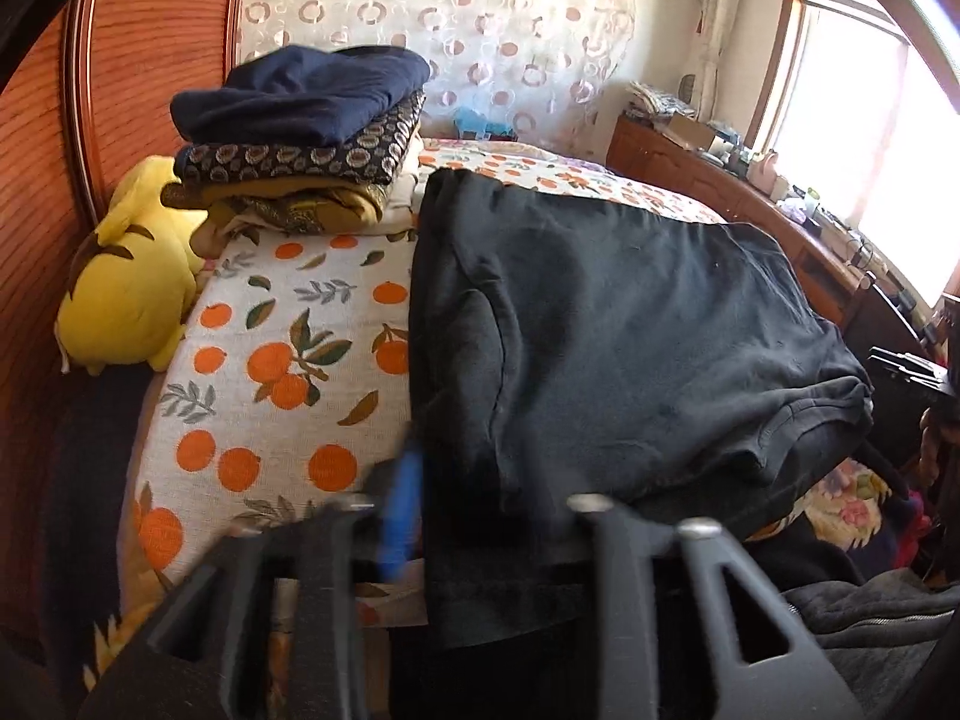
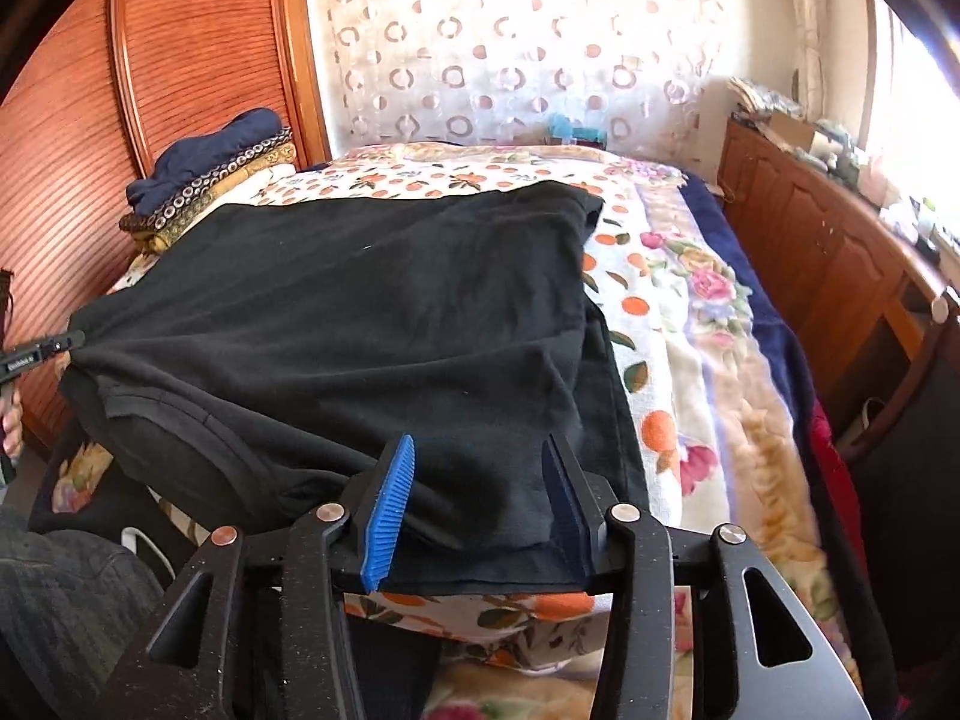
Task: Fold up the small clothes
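Observation:
A black T-shirt (image 1: 624,336) lies spread on the bed's orange-print sheet (image 1: 270,360); it also shows in the right wrist view (image 2: 372,312). My left gripper (image 1: 474,480) is at the shirt's near hem; only its blurred blue left pad (image 1: 402,510) shows, the other is hidden by cloth. In the right wrist view its tip (image 2: 57,345) touches the shirt's left edge near the sleeve. My right gripper (image 2: 480,480) is open, its blue pads (image 2: 390,510) either side of the shirt's near hem.
A pile of folded clothes (image 1: 300,132) and a yellow plush toy (image 1: 132,276) sit at the head of the bed by the wooden headboard (image 1: 36,240). A cluttered wooden dresser (image 2: 828,240) runs along the right under a bright window. Dark clothing (image 1: 876,618) lies near me.

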`<state>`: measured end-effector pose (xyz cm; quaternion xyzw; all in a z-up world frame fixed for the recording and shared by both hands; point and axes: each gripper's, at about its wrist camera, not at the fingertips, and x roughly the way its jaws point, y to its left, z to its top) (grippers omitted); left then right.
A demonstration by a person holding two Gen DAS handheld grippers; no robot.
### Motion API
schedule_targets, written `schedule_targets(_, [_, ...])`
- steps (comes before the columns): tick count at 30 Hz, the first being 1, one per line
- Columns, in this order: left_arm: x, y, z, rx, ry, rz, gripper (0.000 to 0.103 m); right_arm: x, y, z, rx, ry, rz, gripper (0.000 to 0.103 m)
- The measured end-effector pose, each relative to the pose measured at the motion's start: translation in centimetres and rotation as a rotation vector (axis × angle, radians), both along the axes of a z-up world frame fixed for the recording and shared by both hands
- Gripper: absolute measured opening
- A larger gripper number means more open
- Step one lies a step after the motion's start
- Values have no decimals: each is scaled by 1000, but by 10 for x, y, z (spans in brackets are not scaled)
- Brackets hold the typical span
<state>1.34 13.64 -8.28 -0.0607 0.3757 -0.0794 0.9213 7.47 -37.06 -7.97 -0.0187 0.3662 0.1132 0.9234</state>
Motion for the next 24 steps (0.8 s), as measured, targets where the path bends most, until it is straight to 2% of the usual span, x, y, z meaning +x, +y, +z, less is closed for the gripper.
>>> schedule_targets(1, [-1, 0, 1, 6, -6, 0, 50, 0, 1, -1, -7, -4, 1, 53])
schedule_targets(3, [-1, 2, 0, 9, 8, 10, 72, 0, -1, -2, -14, -2, -11, 56])
schedule_targets(5, [0, 3, -3, 6, 12, 11, 76, 1, -4, -2, -13, 0, -27, 56])
schedule_targets(11, [4, 1, -15, -4, 58, 5, 79, -7, 13, 5, 46, -24, 32, 56])
schedule_targets(15, [4, -3, -16, 11, 62, 6, 79, -1, 48, 3, 83, -12, 129, 56])
schedule_targets(19, [3, 1, -16, -22, 58, 21, 79, 11, 95, 0, 83, -16, 232, 56])
schedule_targets(24, [7, 4, -16, -44, 54, 44, 79, 33, 135, -8, 61, -25, 282, 56])
